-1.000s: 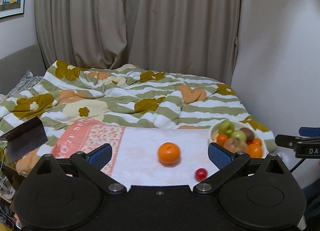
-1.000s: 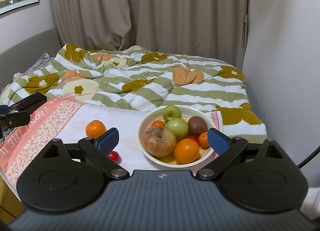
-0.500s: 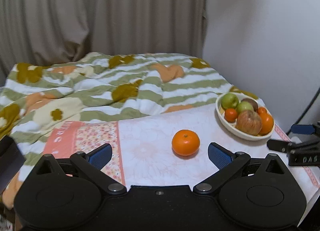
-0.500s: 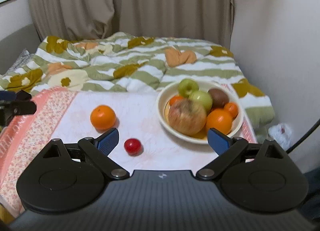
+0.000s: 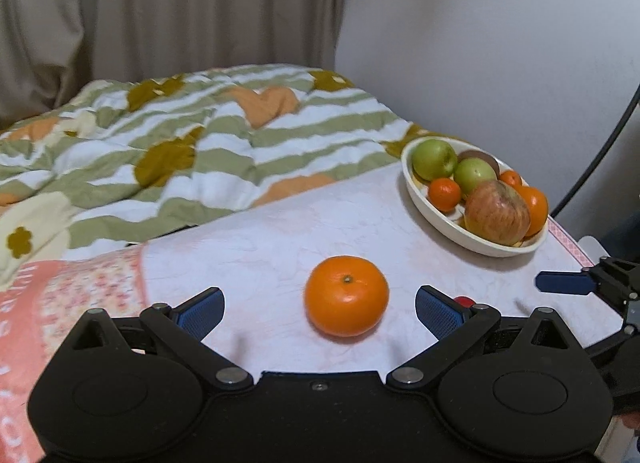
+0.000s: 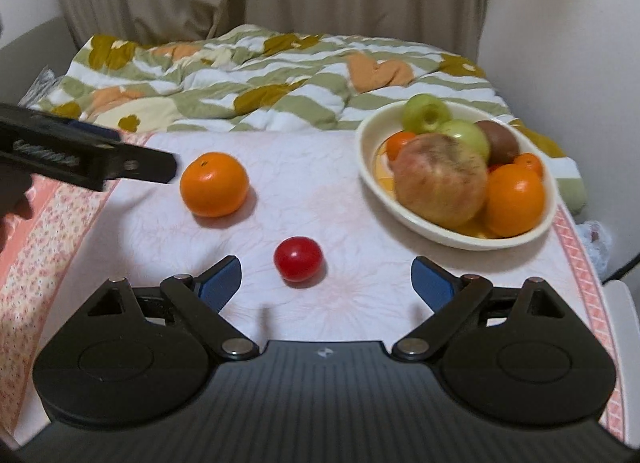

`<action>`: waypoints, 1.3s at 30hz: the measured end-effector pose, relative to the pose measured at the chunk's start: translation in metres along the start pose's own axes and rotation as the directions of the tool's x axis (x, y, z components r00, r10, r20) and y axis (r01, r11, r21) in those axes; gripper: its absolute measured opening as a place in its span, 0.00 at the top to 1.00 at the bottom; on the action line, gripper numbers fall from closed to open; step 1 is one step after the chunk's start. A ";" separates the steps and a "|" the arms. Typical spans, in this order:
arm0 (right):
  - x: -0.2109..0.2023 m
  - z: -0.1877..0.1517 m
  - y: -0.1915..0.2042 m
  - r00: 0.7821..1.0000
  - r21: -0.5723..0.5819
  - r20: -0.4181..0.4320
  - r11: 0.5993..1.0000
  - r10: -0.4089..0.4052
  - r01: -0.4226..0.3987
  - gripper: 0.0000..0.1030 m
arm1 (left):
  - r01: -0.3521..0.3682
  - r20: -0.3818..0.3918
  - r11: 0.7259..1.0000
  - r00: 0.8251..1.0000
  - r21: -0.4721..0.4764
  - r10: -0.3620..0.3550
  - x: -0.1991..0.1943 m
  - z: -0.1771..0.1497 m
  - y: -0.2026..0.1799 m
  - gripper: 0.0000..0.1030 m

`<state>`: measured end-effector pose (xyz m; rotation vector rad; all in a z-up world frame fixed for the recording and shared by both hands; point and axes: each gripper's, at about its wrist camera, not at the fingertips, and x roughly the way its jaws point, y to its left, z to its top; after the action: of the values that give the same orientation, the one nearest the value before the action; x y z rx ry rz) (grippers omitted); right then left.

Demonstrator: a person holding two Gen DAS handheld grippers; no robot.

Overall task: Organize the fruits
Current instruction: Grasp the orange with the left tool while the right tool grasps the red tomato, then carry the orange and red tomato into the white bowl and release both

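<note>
An orange [image 5: 346,295] lies on the white cloth between the spread fingers of my open left gripper [image 5: 319,310], touching neither pad. A small red tomato [image 6: 298,257] lies just ahead of my open right gripper [image 6: 326,279], slightly left of centre. The same orange [image 6: 214,184] sits farther left in the right wrist view. In the left wrist view the tomato [image 5: 463,300] peeks out behind my right-hand finger. A cream bowl [image 6: 372,179] at the right holds green apples, a red apple, oranges and a kiwi; the same bowl [image 5: 424,199] shows at right.
A striped floral quilt [image 6: 280,79] covers the bed behind the table. The left gripper's black body [image 6: 80,157] reaches in from the left edge, and the right gripper's blue pad [image 5: 564,283] shows at right. The table edge [image 6: 592,263] runs close to the bowl.
Both grippers have moved forward and down toward the table. The orange now sits between the left fingers, and the tomato is close in front of the right fingers.
</note>
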<state>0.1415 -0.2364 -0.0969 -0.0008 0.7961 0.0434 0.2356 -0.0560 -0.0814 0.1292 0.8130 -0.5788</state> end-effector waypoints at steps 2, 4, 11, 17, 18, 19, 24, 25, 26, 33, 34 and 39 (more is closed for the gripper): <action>0.007 0.000 -0.001 1.000 -0.004 -0.010 1.000 0.016 -0.016 0.00 | 0.008 -0.017 1.000 1.000 -0.001 -0.008 0.012 0.001 -0.003 0.00; 0.013 0.000 -0.001 0.999 -0.007 -0.024 1.000 0.025 -0.025 0.03 | 0.015 -0.040 1.000 0.999 -0.010 -0.016 0.024 0.003 -0.005 0.02; 0.026 0.001 -0.002 0.997 0.000 -0.053 0.998 0.059 -0.059 0.15 | 0.010 -0.095 0.999 0.995 -0.046 -0.015 0.050 0.008 -0.009 0.16; 0.035 0.002 -0.001 0.994 -0.011 -0.070 0.996 0.089 -0.090 0.27 | 0.006 -0.124 0.999 0.992 -0.048 -0.012 0.056 0.008 -0.011 0.37; 0.036 0.002 0.000 0.993 -0.013 -0.070 0.996 0.092 -0.093 0.29 | 0.003 -0.122 0.999 0.992 -0.041 -0.008 0.056 0.007 -0.012 0.37; 0.037 0.003 0.001 0.993 -0.014 -0.070 0.995 0.094 -0.095 0.30 | -0.001 -0.120 0.999 0.993 -0.036 -0.003 0.055 0.006 -0.013 0.37; 0.040 0.005 0.005 0.994 -0.027 -0.062 0.995 0.090 -0.092 0.38 | -0.024 -0.115 0.999 0.993 -0.036 0.020 0.051 0.003 -0.009 0.38; 0.040 0.005 0.005 0.994 -0.029 -0.061 0.995 0.089 -0.091 0.41 | -0.028 -0.115 0.999 0.993 -0.039 0.024 0.050 0.002 -0.008 0.38; 0.040 0.005 0.006 0.995 -0.034 -0.059 0.996 0.086 -0.088 0.52 | -0.032 -0.115 0.999 0.993 -0.044 0.027 0.049 0.001 -0.006 0.38; 0.028 0.007 0.008 0.996 -0.030 -0.029 0.996 0.079 -0.080 0.53 | -0.056 -0.098 0.996 0.994 -0.070 0.048 0.031 -0.005 -0.002 0.38; 0.025 0.008 0.008 0.996 -0.030 -0.025 0.996 0.082 -0.083 0.53 | -0.061 -0.092 0.996 0.994 -0.072 0.054 0.027 -0.005 -0.002 0.38; 0.005 0.012 0.011 0.996 -0.040 -0.006 0.996 0.086 -0.086 0.53 | -0.086 -0.051 0.992 0.995 -0.096 0.081 -0.002 -0.005 -0.007 0.38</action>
<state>0.1535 -0.2246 -0.0920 -0.0045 0.7988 0.1405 0.2277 -0.0592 -0.0828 0.0868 0.8756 -0.4577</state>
